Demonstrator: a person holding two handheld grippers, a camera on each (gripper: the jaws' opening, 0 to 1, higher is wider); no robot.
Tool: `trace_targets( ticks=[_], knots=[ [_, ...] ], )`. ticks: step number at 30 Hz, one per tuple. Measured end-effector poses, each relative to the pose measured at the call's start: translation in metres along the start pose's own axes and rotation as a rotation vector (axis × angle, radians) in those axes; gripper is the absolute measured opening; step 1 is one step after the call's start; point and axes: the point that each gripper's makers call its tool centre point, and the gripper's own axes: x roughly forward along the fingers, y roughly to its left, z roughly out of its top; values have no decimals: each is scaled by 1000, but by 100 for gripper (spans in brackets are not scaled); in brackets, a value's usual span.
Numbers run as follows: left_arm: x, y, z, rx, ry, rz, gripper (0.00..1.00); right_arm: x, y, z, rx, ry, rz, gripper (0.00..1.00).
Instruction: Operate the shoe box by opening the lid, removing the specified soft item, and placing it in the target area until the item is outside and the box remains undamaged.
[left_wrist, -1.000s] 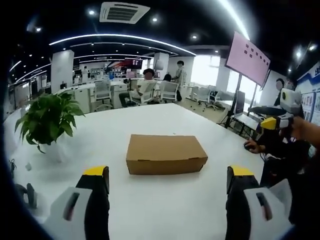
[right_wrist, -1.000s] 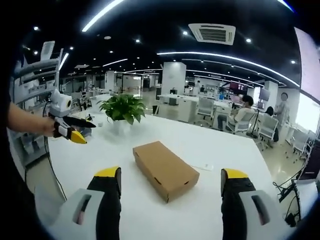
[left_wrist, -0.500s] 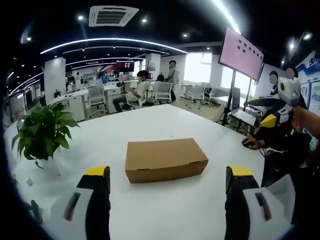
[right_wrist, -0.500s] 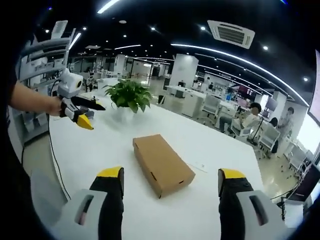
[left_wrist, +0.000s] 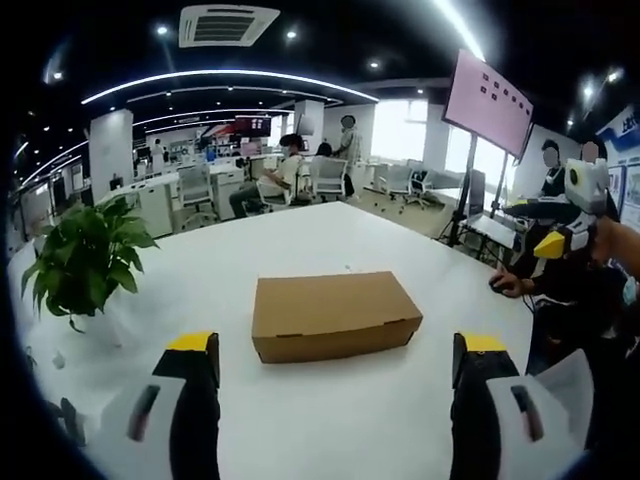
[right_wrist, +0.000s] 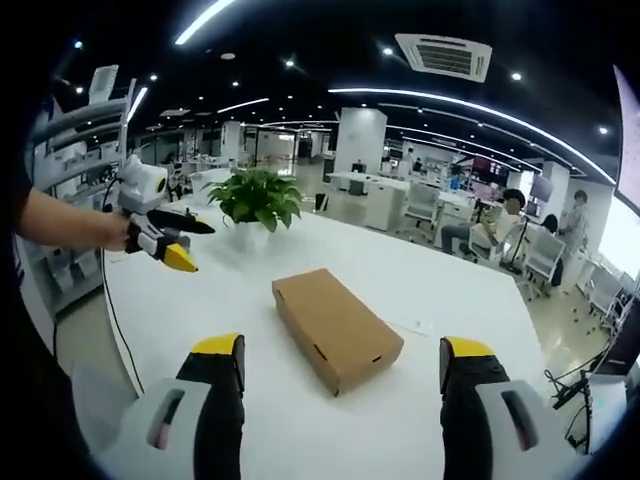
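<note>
Left gripper view shows my left gripper (left_wrist: 332, 350) with its jaws spread wide and nothing between them; it hangs above the white surface (left_wrist: 200, 270). Straight ahead of it, a little beyond the jaw tips and apart from them, the shoe box (left_wrist: 334, 314) lies flat on the surface with its lid closed, its long side facing me. Ahead and to the left of this gripper a potted plant (left_wrist: 85, 255) stands near the edge of the surface. To the far right I see my right gripper (left_wrist: 548, 243), held up in my hand, well apart from the box. From the right gripper view, my right gripper (right_wrist: 340, 350) is also wide open and empty, above the same surface (right_wrist: 440, 290). The shoe box (right_wrist: 336, 327) is in front of it, between the lines of the two jaws, turned so that one corner points toward me. My left gripper (right_wrist: 178, 255) is up at the left, and the plant (right_wrist: 255, 198) is behind the box.
</note>
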Motion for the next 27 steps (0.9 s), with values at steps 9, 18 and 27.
trace_targets(
  ticks=[9, 18, 27],
  knots=[
    [6, 7, -2, 80, 69, -12, 99, 8, 6, -4, -3, 17, 10, 78],
    [19, 5, 5, 32, 32, -20, 98, 13, 2, 16, 158, -99, -2, 88],
    [27, 8, 14, 34, -15, -47, 93, 18, -3, -3, 65, -14, -45, 84]
  ],
)
